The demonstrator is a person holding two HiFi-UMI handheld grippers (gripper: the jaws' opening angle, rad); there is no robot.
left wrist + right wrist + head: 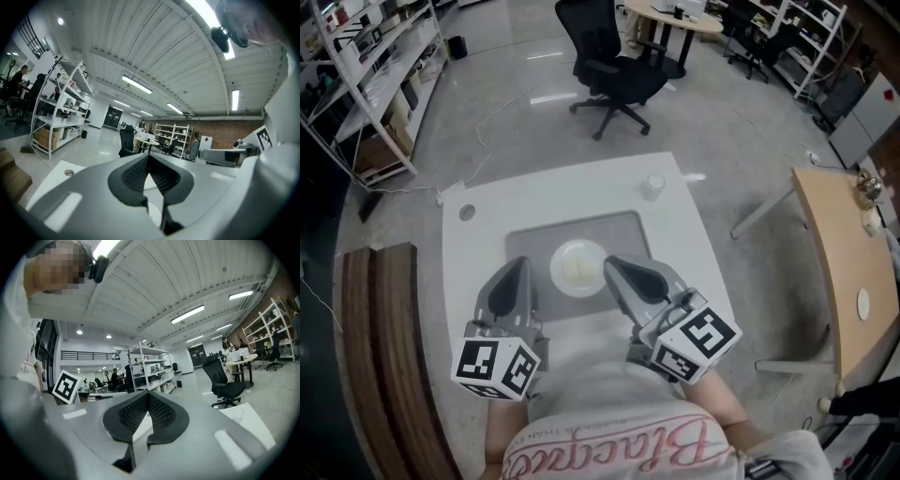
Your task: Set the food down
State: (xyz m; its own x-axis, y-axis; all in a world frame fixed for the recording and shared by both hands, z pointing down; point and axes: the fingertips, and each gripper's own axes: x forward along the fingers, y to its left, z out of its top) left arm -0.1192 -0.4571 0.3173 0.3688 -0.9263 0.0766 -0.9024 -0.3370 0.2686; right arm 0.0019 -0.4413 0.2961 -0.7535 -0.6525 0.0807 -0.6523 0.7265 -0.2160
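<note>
– Pale yellow, the food (578,271): it lies in the middle of the white plate (561,282), and the plate rests on the grey mat (581,230) on my white table (534,192).

– And your tongs? Holding anything?

– No. My left tongs (520,265) are pressed together, ribbed pad against ribbed pad; I look straight along them and the two black faces meet in one seam. My right tongs (612,264) are the same, tips closed on each other.

– Where are they from the plate?

– The left pair hangs at nine o'clock of it, apart from the rim. The right pair hangs at three o'clock, its tip just beside the rim; I cannot tell whether it touches. Both point away from me, toward twelve.

– What else is on the table?

– A clear cup (653,186) at one o'clock of the plate, off the mat, near the far edge. A small round hole (467,213) in the tabletop at ten o'clock, also off the mat.

– And round about?

– A black office chair (614,70) on the floor at twelve o'clock, past the table. A dark wooden bench (384,356) at eight o'clock, along the table's left side. A light wooden table (844,272) at three o'clock, well apart. White shelving (370,75) at ten o'clock, farther off.
</note>
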